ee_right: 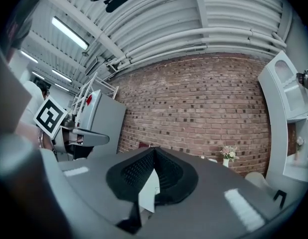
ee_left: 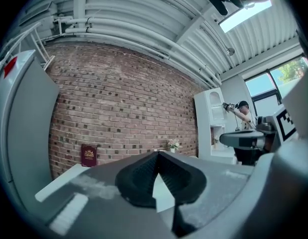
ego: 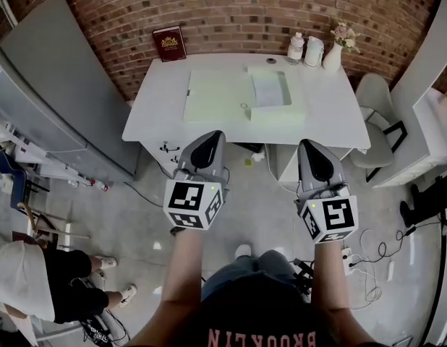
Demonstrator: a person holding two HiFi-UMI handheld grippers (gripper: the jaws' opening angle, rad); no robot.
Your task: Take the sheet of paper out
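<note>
The brick wall (ego: 245, 13) is rough and matt, the white surface (ego: 158, 107) below it looks smooth with a faint sheen, and the floor (ego: 137, 215) is grey polished concrete. The left tool (ee_left: 158, 154) and right tool (ee_right: 154, 151) have matt grey plastic shells and black, finely ribbed rubbery pads (ee_left: 141, 176)

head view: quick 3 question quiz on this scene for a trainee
1. True or false: the red book lies flat in the middle of the table.
2. Where does the vase of flowers stand? A) at the table's back right B) at the table's front left C) on the floor
3. Fill in: the left gripper and the right gripper are both ___ and hold nothing.
Key: 1 false, it stands upright against the brick wall at the back of the table. 2 A. 3 shut.
</note>
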